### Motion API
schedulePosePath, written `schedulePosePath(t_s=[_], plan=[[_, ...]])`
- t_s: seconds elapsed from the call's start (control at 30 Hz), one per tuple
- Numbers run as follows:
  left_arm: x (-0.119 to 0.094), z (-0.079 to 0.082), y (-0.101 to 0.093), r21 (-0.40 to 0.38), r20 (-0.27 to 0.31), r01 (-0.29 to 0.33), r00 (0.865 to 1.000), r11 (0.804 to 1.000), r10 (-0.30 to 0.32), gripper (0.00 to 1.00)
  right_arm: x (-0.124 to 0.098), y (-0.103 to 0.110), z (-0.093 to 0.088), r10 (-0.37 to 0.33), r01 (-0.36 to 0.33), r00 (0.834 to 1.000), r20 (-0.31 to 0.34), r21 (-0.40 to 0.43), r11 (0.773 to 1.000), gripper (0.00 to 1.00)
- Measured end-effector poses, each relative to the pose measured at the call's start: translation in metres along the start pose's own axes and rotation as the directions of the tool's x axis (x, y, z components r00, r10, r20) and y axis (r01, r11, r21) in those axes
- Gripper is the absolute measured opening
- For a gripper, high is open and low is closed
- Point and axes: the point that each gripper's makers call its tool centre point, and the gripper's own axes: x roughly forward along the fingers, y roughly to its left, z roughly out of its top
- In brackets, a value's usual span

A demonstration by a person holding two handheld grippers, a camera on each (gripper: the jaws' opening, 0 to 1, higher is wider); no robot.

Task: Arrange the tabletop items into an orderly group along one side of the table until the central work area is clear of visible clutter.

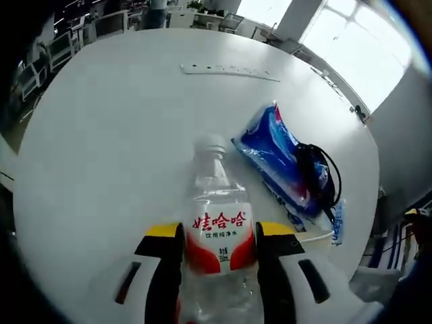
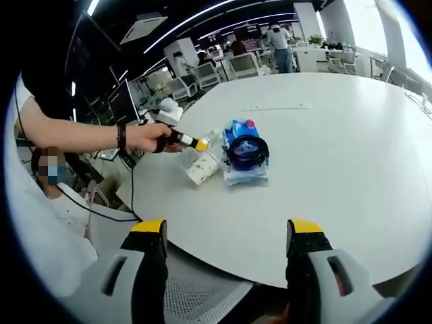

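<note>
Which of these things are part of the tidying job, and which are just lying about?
Part of the job:
- bottle, clamped in the left tool
- blue pack on the table
- black cable coiled on top of the pack
- right tool, open and holding nothing

Just lying about:
- white strip at the table's far side, though it may need tidying too
- chairs beyond the table

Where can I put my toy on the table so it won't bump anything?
The wide bare top beyond the blue packet, toward the white strip, is free. It's crowded where the left gripper holds the water bottle beside that packet.
</note>
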Motion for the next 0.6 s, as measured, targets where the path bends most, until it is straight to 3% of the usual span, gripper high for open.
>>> schedulePosePath(t_s=[0.3, 0.6], plan=[[0.0033, -0.0017, 0.0001, 0.033, -0.046, -0.032, 0.998, 0.999, 0.034, 0.43, 0.0036, 0.0025, 0.0001, 0.01, -0.01, 1.0, -0.006, -0.004, 1.0, 0.71], [0.0048, -0.0005, 0.0072, -0.004, -0.053, -0.053, 0.997, 0.999, 0.053, 0.4, 0.0035, 0.0037, -0.0007, 0.016, -0.016, 1.0, -0.007, -0.008, 1.0, 0.71]])
